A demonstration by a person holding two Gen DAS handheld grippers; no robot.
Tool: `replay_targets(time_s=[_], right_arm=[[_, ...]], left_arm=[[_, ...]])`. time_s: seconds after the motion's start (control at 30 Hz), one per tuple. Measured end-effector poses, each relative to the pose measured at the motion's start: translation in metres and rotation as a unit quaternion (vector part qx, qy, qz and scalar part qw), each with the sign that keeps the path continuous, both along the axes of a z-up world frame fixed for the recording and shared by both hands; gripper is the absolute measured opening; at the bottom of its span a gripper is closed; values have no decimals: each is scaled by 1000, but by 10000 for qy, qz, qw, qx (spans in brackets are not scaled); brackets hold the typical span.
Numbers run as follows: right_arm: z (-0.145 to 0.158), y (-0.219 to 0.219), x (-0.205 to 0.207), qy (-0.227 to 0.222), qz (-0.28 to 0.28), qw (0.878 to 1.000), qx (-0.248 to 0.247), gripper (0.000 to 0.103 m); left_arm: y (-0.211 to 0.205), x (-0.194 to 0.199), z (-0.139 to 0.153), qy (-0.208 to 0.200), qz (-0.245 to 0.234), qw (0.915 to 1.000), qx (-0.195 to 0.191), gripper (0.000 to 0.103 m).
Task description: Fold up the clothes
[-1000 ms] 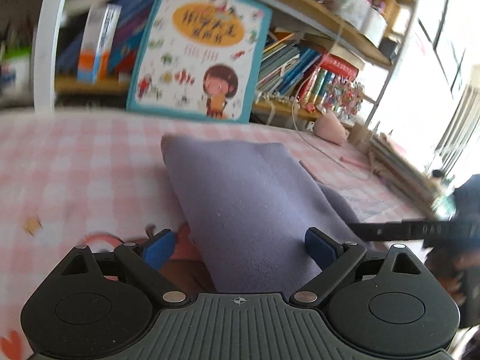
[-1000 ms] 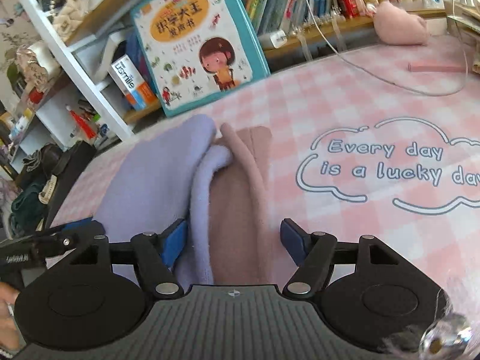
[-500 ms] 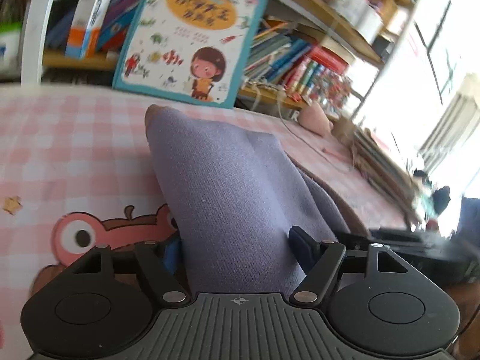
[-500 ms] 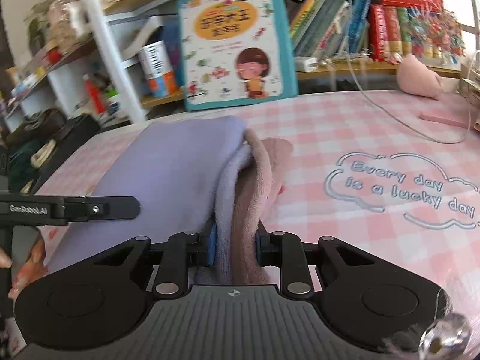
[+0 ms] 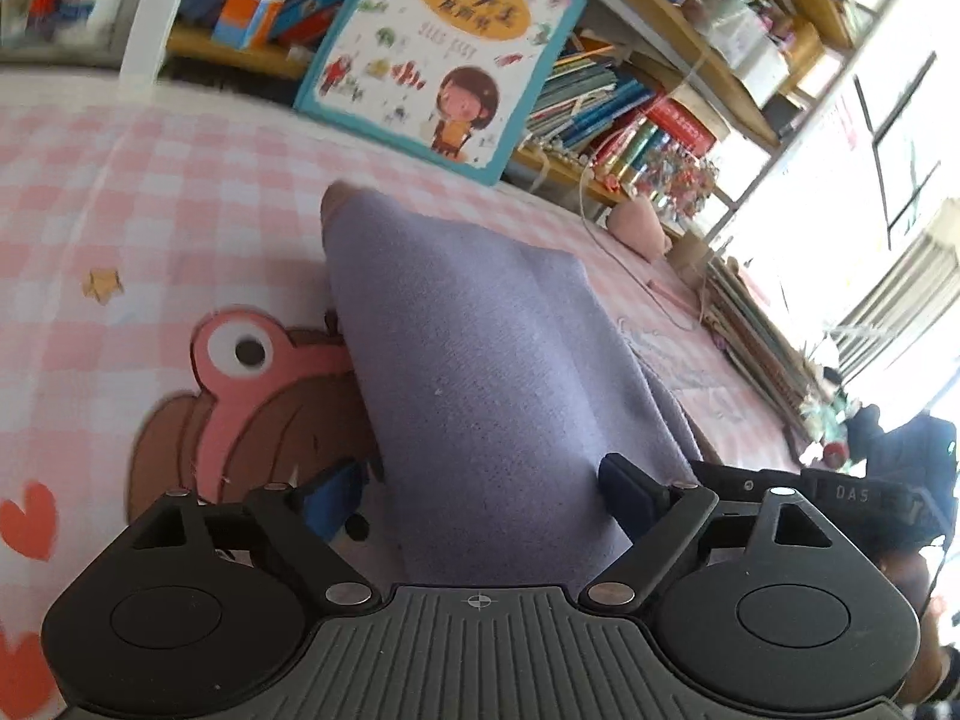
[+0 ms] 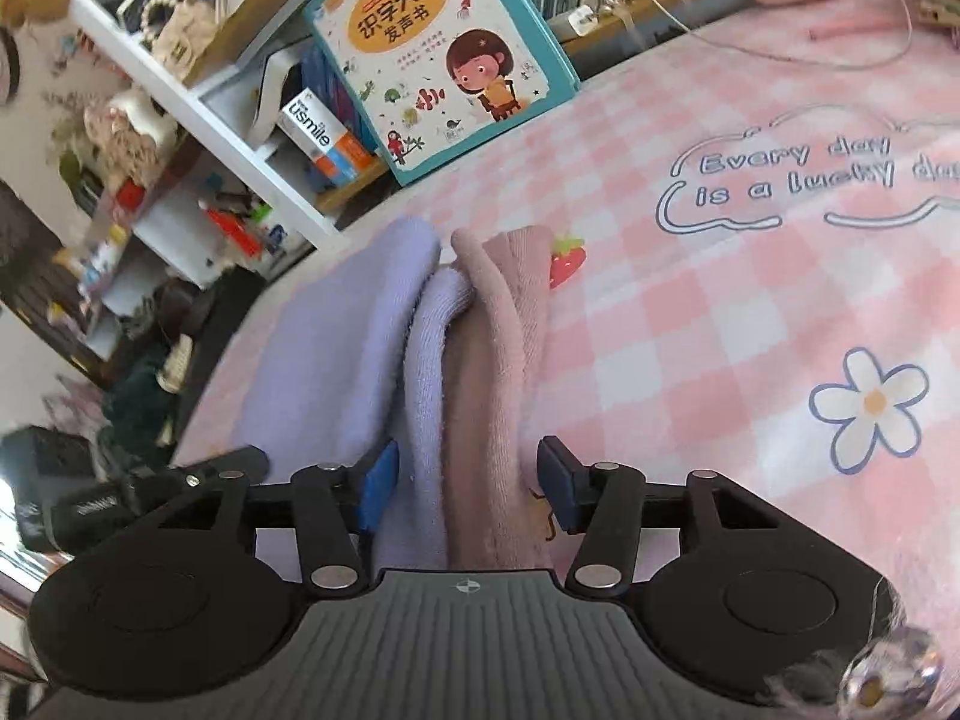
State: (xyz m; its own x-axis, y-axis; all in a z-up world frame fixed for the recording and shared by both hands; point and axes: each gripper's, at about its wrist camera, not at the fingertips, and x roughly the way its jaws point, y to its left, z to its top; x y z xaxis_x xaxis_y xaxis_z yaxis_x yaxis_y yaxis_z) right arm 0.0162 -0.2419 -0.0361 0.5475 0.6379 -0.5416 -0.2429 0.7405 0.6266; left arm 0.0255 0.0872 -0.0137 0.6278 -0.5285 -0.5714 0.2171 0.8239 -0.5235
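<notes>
Both claws tilt down toward the pink checked tabletop (image 6: 750, 312). Folded lavender-and-pink garment (image 5: 480, 360) fills centre frame in both views, long axis running from the lower edge up toward the picture book (image 6: 438, 54) at upper centre. Left claw (image 5: 480, 495): jaws wide and opening, garment between, pads clear of the cloth. Right claw (image 6: 465, 483): jaws about half apart and opening, garment's folded edge between them; left pad touches the lavender layer, right pad stands clear.

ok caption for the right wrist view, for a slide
Right hand-held gripper opening around the folded lavender and pink cloth on a pink checked sheet.
</notes>
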Motion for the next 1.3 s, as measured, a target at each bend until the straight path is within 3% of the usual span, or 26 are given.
replay_targets(time_s=[0.17,0.2,0.23,0.27,0.37,0.47,0.57,0.7,0.8,0.93,1.17,1.23,1.3], right_arm=[[-4,5,12,81,111,9995,293,49],[-3,7,14,67,122,9995,269,45],[-2,10,15,3,131,9998,115,41],[1,15,13,-117,142,9997,-154,31],[12,32,2,-691,232,9936,-865,25],[18,43,-7,-1084,352,9852,-1284,24],[13,38,-3,-850,288,9897,-1112,29],[6,22,4,-403,44,9971,-649,51],[2,8,10,-84,-66,9999,-31,63],[2,2,14,104,-100,9996,256,63],[-4,7,14,246,-4,9978,610,61],[-2,11,14,167,5,9987,482,52],[-1,16,11,2,14,9999,171,34]], left_arm=[[-13,7,0,-157,17,9997,171,88],[-16,8,1,-171,26,9996,238,87],[-20,7,3,-207,38,9991,358,87],[-24,5,5,-292,32,9982,519,84],[-35,-1,13,-577,-19,9934,986,82],[-36,-5,15,-659,-62,9910,1164,84],[-20,0,9,-334,57,9966,745,85],[-1,-7,10,-175,191,9986,465,89],[8,-12,8,-38,218,9996,194,89],[20,-13,-3,155,385,9984,-381,89],[8,-9,-2,-65,396,9990,-182,85],[6,-7,-3,-58,327,9992,-211,76],[4,-5,-4,-33,277,9992,-287,72]])
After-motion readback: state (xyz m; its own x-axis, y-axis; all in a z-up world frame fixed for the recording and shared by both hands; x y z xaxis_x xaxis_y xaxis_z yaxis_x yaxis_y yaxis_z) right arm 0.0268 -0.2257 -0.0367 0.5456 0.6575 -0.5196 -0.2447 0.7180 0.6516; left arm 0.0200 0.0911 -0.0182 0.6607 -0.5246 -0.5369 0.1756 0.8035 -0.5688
